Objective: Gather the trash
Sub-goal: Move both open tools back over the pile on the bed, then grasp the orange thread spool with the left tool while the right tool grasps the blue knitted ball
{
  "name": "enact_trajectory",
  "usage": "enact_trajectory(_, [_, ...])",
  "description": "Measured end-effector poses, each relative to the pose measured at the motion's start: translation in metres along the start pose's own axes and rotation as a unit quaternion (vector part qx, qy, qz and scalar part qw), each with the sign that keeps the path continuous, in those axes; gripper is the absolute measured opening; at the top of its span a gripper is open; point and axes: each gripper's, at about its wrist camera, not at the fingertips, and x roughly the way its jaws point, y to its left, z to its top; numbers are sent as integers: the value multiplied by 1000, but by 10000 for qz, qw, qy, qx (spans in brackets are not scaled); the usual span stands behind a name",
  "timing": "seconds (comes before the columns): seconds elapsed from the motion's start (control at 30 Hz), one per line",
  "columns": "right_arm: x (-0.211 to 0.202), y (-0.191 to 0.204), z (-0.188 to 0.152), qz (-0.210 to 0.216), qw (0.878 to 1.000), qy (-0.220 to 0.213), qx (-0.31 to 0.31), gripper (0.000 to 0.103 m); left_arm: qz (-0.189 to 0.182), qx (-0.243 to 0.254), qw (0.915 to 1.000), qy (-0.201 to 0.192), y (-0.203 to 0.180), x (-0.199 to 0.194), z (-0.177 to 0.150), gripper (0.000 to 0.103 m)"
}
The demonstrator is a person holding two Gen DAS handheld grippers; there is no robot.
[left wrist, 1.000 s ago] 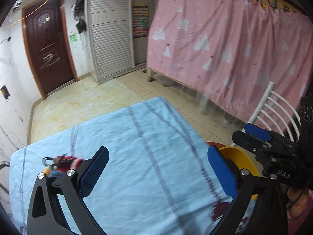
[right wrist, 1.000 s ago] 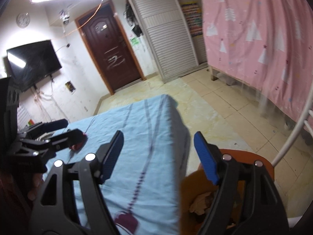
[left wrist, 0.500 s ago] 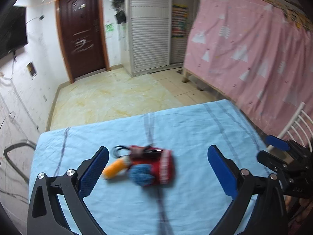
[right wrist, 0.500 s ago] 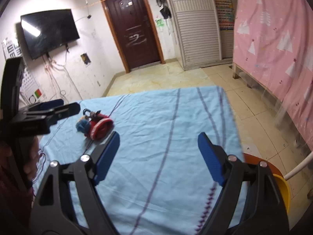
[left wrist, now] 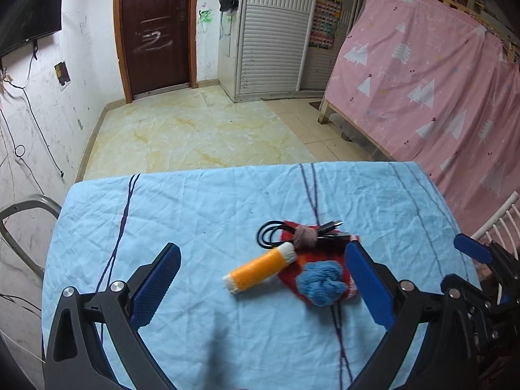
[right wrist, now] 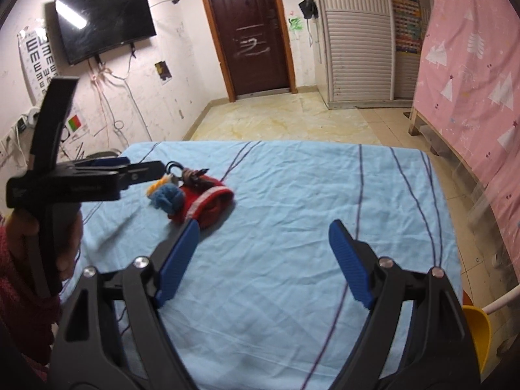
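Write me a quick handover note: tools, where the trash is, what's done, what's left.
Left tool: open, empty, hovering over the pile.
Right tool: open, empty, above bare blue cloth.
Pile, mid-table: red knit piece with blue pompom, orange tube, black cable.
Yellow bin sits off the table's right corner; contents not visible.
Left: grasp the pile items, carry them to the bin.
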Motion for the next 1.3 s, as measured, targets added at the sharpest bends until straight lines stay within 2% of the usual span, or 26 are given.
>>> enact_trajectory(0.23, [5,19,3,115,9995,76,-270,79,-139,-190,9993,275,6,24,-1,91])
enact_trajectory(0.33, [9,30,4,148,9988,123,-441,79,-201,-142,9990,370,5,29,-3,77])
enact_trajectory(0.4, [11,35,5,145,9985,144,-513,79,-261,-133,9984,476,7,33,-6,60])
enact_trajectory(0.5, [15,42,5,186,9979,179,-590,79,-300,-129,9979,564,10,37,-10,47])
enact_trajectory(0.67, [24,59,5,279,9961,270,-794,79,-316,-83,9981,516,9,33,-15,46])
enact_trajectory(0.87, [35,83,5,419,9926,365,-1080,79,-316,-144,9991,257,21,8,-15,46])
enact_trajectory(1.07, [52,105,8,548,9890,495,-1285,79,-108,-294,9995,6,44,-15,-14,46])
enact_trajectory(1.3, [74,124,11,527,9859,691,-1428,79,-11,-524,9986,-65,73,-24,-20,46])
